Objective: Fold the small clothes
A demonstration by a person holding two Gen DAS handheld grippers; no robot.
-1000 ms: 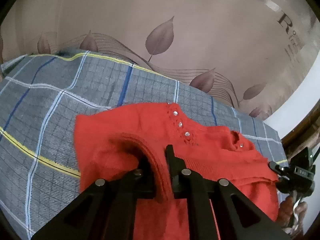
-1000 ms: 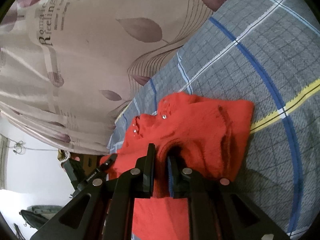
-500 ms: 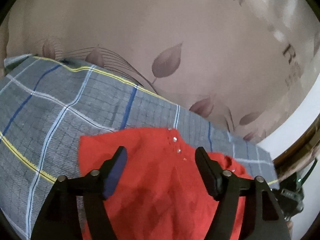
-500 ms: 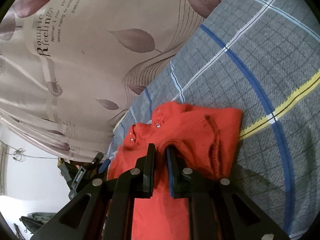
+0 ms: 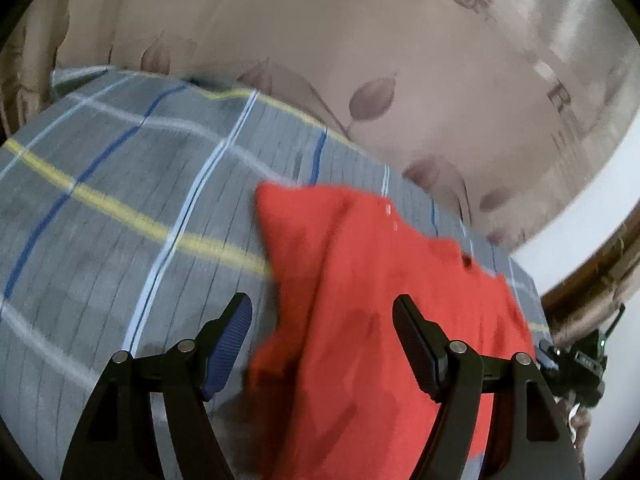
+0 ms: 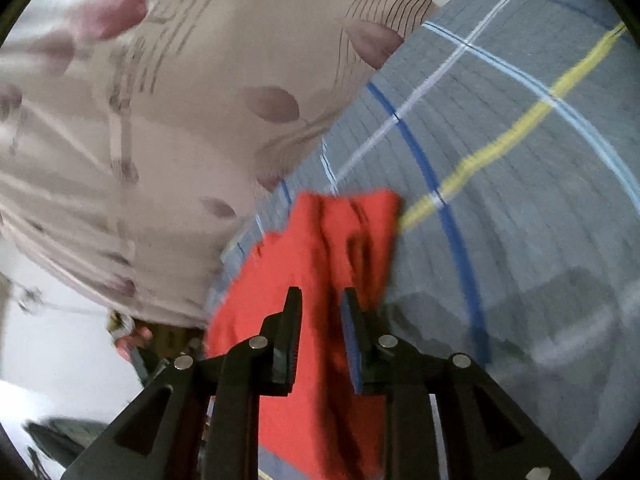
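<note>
A small red knit sweater (image 5: 384, 300) lies folded on a grey plaid bedsheet (image 5: 120, 208). My left gripper (image 5: 322, 312) is wide open just above the sweater's near left part, holding nothing. In the right wrist view the sweater (image 6: 320, 240) lies ahead and below. My right gripper (image 6: 320, 300) has its jaws a little apart above the red fabric; no cloth is pinched between them. Both views are blurred by motion.
A beige curtain with leaf prints (image 5: 360, 60) hangs behind the bed and also shows in the right wrist view (image 6: 160, 120). The plaid sheet (image 6: 520, 200) stretches to the right. A dark tripod-like object (image 5: 580, 360) stands past the bed's right edge.
Both grippers let go of the sweater's edge. The left one opened wide half a second ago and pulled back and left; the right one has just parted and lifted away.
</note>
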